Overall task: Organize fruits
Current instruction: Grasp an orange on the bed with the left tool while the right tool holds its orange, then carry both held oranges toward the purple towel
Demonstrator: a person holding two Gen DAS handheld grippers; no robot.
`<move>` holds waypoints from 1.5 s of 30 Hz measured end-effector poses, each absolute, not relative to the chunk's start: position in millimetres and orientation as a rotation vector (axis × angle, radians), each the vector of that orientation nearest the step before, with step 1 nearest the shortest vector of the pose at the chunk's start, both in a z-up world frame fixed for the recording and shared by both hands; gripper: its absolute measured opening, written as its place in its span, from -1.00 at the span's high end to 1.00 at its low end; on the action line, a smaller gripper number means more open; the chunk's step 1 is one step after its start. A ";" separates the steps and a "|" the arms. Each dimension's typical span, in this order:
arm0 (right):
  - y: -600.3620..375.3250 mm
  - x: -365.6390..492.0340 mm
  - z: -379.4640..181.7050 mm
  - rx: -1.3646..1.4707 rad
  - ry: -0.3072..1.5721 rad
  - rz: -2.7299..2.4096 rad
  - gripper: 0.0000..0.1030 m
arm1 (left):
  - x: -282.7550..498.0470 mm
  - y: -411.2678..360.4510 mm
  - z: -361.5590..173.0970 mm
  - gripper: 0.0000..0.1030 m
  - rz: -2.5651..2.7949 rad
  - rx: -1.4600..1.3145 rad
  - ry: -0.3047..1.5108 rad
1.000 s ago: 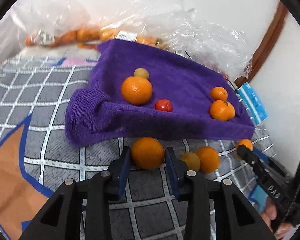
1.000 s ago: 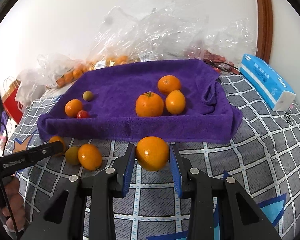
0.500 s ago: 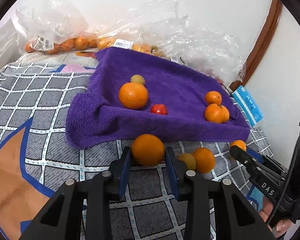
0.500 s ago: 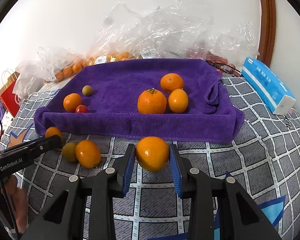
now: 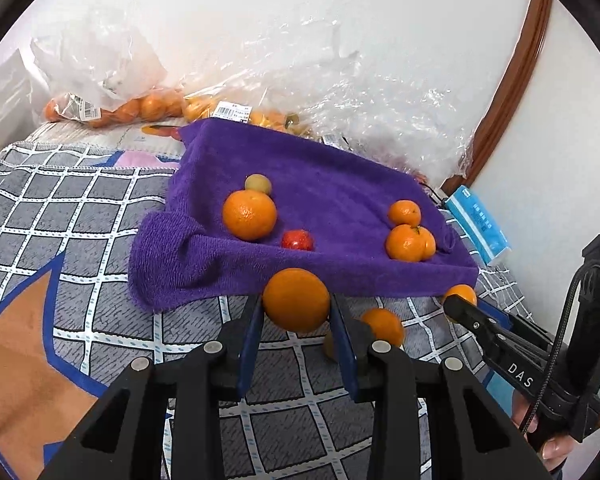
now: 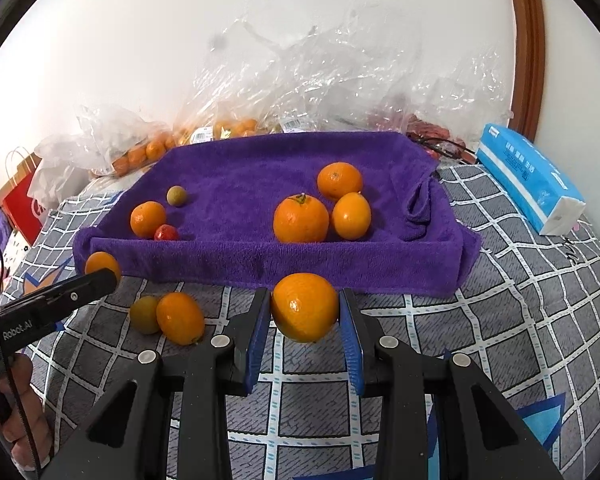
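Through the left wrist camera I see my left gripper (image 5: 296, 312) pinching an orange (image 5: 296, 299) between its blue pads, held just in front of the near edge of the purple towel (image 5: 340, 184) spread on the checked bed cover (image 5: 72, 208). On the towel lie a bigger orange (image 5: 249, 215), a small greenish fruit (image 5: 257, 183) touching it behind, a red fruit (image 5: 297, 240), and a cluster of oranges (image 5: 410, 236) to the right. The right gripper (image 5: 460, 308) reaches in from the right, an orange fruit at its tip. Through the right wrist camera my right gripper (image 6: 305, 320) is clamped on its own mandarin (image 6: 305, 306), also just short of the towel's front fold. Left of it, on the cover, a green fruit (image 6: 144, 314) and an oval orange fruit (image 6: 180, 318) touch each other. A blue tissue pack (image 6: 532, 184) lies at the right.
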State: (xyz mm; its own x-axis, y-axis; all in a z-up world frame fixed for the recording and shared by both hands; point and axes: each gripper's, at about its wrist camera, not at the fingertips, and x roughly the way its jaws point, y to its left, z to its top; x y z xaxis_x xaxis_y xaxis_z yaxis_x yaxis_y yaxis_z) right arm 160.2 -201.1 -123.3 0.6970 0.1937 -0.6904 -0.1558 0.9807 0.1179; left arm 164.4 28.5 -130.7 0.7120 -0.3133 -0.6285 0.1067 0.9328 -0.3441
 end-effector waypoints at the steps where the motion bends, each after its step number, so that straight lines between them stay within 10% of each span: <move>1: -201.4 160.4 -122.7 0.060 0.777 0.200 0.34 | 164.6 29.5 -130.1 0.38 -0.232 -0.300 0.752; 45: -195.6 110.7 -49.4 0.166 0.740 0.162 0.34 | 116.0 55.7 -71.5 0.38 -0.249 -0.362 0.747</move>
State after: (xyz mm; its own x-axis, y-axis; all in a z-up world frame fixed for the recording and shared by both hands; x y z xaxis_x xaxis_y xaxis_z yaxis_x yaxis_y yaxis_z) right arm 110.7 -195.6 -49.4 0.7273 0.2045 -0.6551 -0.0875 0.9744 0.2069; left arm 116.0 55.7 -71.5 0.7090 -0.3457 -0.6147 0.0916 0.9094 -0.4058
